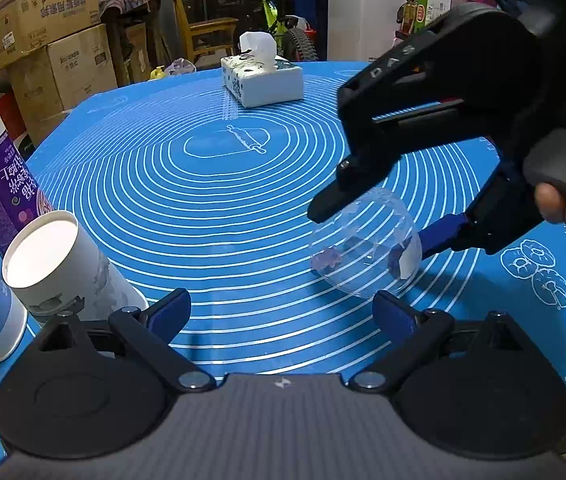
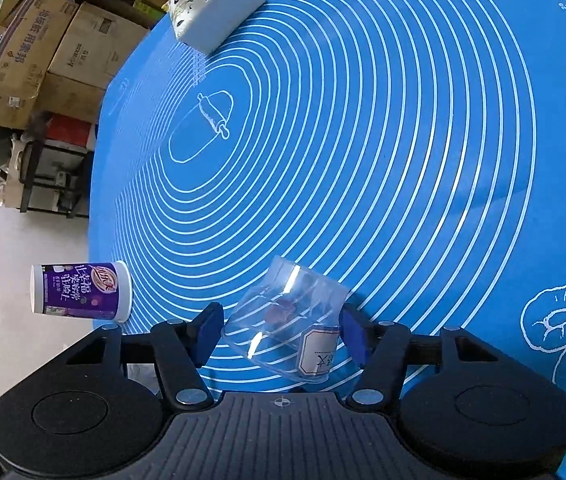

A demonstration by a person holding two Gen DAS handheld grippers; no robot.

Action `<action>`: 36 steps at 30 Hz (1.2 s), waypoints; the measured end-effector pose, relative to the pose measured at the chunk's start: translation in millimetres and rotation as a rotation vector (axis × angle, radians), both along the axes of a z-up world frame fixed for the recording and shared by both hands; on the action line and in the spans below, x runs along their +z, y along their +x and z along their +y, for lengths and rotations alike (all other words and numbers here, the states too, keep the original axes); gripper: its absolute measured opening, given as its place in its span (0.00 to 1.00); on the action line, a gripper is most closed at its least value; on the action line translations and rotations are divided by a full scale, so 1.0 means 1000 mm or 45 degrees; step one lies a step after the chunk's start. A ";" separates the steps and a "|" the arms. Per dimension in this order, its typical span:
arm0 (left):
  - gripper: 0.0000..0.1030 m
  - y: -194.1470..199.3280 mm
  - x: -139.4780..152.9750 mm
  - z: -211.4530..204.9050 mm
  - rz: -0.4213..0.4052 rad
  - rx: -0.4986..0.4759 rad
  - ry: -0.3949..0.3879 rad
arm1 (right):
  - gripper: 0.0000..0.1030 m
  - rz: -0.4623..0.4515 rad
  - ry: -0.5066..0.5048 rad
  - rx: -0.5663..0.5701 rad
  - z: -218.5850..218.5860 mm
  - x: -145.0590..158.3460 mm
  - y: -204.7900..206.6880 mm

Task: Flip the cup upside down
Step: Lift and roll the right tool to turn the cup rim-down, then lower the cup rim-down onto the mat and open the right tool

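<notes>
While clear cup [image 2: 287,324] sits tilted mid-flip above blue mat [image 2: 403,140], clamped in right gripper [image 2: 281,330]; left gripper [image 1: 283,312] spread wide, empty; approx halfway, inversion + set-down left

You get bright, even overhead light in both views, with only soft shadows on the blue ringed silicone mat [image 1: 211,200] and white glints streaking the clear plastic cup [image 2: 283,320]. Fisheye distortion bows the mat's rings and darkens the corners. The cluttered background with the brown cardboard boxes [image 1: 43,32] looks dimmer and softer than the mat.
</notes>
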State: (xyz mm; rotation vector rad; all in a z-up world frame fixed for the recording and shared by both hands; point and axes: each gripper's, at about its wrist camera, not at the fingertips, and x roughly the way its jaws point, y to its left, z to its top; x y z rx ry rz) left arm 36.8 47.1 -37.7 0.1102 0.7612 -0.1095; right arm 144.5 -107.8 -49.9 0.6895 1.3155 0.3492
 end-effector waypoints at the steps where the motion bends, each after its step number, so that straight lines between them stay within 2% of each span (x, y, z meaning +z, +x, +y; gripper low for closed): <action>1: 0.94 0.000 0.000 0.000 0.001 0.002 -0.001 | 0.63 -0.012 -0.005 0.006 0.000 0.000 -0.002; 10: 0.94 0.002 0.000 -0.001 0.003 0.007 0.006 | 0.62 -0.138 -0.038 0.037 -0.005 0.007 -0.010; 12: 0.94 0.003 0.000 -0.001 0.004 0.006 0.006 | 0.62 -0.200 -0.061 0.026 -0.010 0.011 -0.013; 15: 0.94 0.003 0.000 0.000 0.003 0.010 0.009 | 0.62 -0.348 -0.170 0.030 -0.018 0.022 -0.018; 17: 0.94 0.003 0.001 0.001 0.002 0.017 0.006 | 0.62 -0.463 -0.292 0.052 -0.019 0.027 -0.021; 20: 0.94 0.005 0.001 0.002 0.004 0.027 0.003 | 0.62 -0.697 -0.592 0.126 -0.013 0.029 -0.034; 23: 0.94 0.006 -0.001 0.002 0.010 0.033 0.006 | 0.62 -0.955 -0.884 0.269 0.004 0.020 -0.056; 26: 0.94 0.008 -0.002 0.002 0.015 0.032 0.005 | 0.63 -1.110 -1.036 0.373 0.015 0.004 -0.077; 29: 0.94 0.007 -0.002 0.002 0.018 0.028 0.006 | 0.63 -1.164 -1.071 0.382 0.015 -0.004 -0.087; 36: 0.94 0.008 -0.002 0.002 0.023 0.042 0.000 | 0.65 -1.143 -1.015 0.375 0.015 -0.003 -0.090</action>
